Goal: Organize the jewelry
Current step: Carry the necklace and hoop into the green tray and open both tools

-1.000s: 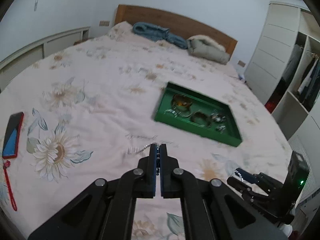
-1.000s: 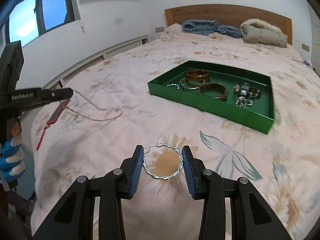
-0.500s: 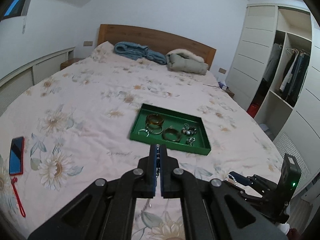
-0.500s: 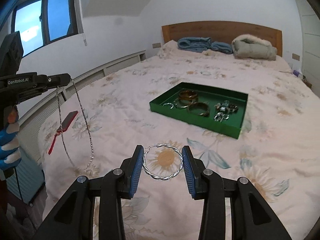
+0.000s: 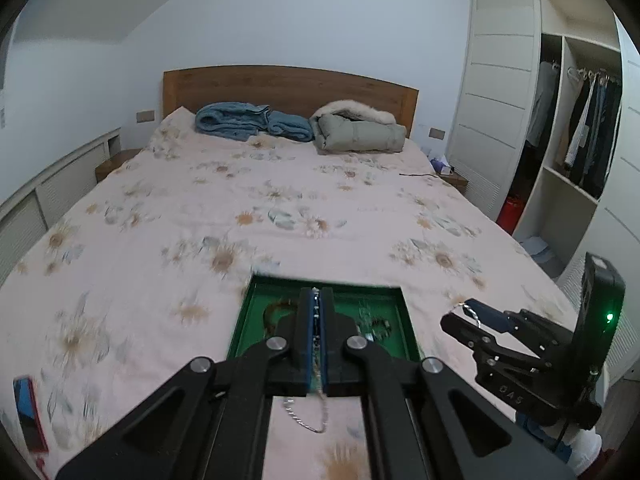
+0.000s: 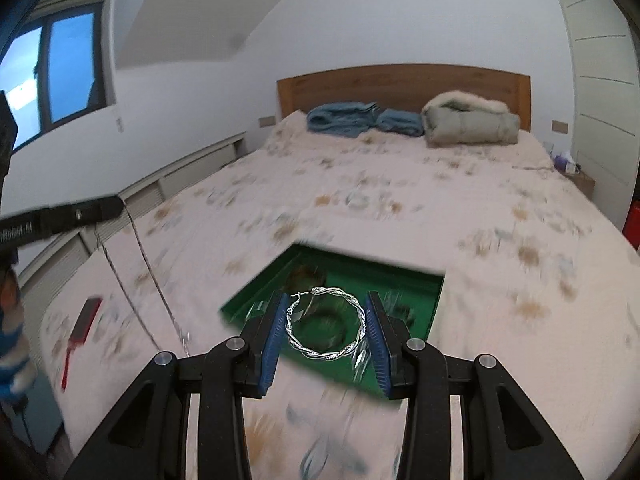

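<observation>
1. Our right tool (image 6: 326,330) clamps the hoop (image 6: 326,323) by its edges; it could pop out if we tilt.
2. Our left tool (image 5: 316,320) is closed on the chain (image 5: 308,420), which dangles and may snag.
3. Both hang over the tray (image 6: 434,300) on the bed (image 5: 280,208).

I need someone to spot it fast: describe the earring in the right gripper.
Start at the floral bed, then the green tray near its foot. In front, the right gripper clamps the hoop earring: a twisted silver ring, unlike the brown bangles in the tray.
</observation>
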A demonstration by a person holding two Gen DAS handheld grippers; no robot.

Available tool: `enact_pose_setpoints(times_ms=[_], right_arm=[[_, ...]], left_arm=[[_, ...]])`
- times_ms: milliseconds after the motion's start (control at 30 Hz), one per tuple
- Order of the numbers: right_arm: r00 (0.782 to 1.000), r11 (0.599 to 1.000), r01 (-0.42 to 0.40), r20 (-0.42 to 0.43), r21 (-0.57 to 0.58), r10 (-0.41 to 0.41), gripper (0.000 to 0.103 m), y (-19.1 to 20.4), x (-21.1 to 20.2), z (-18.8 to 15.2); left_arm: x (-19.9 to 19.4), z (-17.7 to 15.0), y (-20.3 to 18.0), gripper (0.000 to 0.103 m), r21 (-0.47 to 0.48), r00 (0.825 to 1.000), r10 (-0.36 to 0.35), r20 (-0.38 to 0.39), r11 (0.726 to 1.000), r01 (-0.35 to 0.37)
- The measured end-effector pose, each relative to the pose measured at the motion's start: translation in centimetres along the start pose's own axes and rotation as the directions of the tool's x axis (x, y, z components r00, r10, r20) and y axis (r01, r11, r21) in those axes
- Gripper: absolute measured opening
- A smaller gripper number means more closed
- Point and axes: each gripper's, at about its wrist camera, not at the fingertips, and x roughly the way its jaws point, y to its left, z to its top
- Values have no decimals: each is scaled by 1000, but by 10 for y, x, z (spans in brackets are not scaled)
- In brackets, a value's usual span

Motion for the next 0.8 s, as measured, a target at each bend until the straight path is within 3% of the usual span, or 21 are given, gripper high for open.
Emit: enact_pose_setpoints(times_ms=[200,467,600,800], right_arm=[[999,999,36,-27,-5,-36,39,-22,69,16],[982,999,53,-181,-8,-54,39,-52,165,-22],[962,997,78,-259,-21,-81,39,-65,197,-33],[910,992,102,-397,-67,-121,39,-76,234,-42]], left_arm=[[85,9,-7,2,21,999,4,-54,1000,-3],[193,-37,7,2,49,974,60,-219,998,-50],[224,-56,20,2,46,958,94,-273,995,-85],[249,-73,34,2,45,934,123,-334,992,-114]])
